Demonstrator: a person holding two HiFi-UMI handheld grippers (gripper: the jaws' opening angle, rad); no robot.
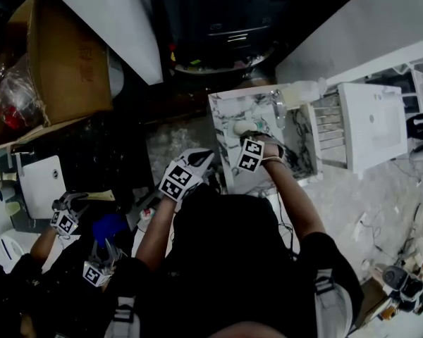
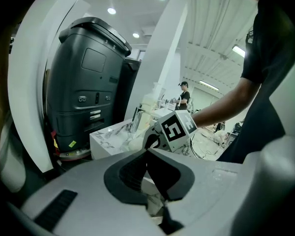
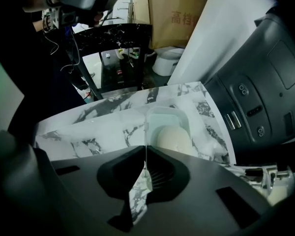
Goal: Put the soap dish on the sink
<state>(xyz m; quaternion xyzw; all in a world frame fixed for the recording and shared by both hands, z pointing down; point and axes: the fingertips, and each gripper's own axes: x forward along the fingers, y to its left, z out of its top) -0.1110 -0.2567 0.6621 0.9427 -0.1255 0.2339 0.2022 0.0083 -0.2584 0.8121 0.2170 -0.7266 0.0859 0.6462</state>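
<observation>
A clear soap dish with a cream bar of soap in it lies low over the marbled sink top; whether it touches the top is unclear. My right gripper is shut on the dish's thin near rim. In the head view the dish sits at the middle of the sink, just ahead of the right gripper. The left gripper hovers off the sink's near left corner. Its jaws meet at the tips with nothing between them.
A chrome tap stands at the sink's right side. A dark grey machine looms behind the sink. A white cabinet is to the right and a cardboard box at far left. Another person's grippers work at lower left.
</observation>
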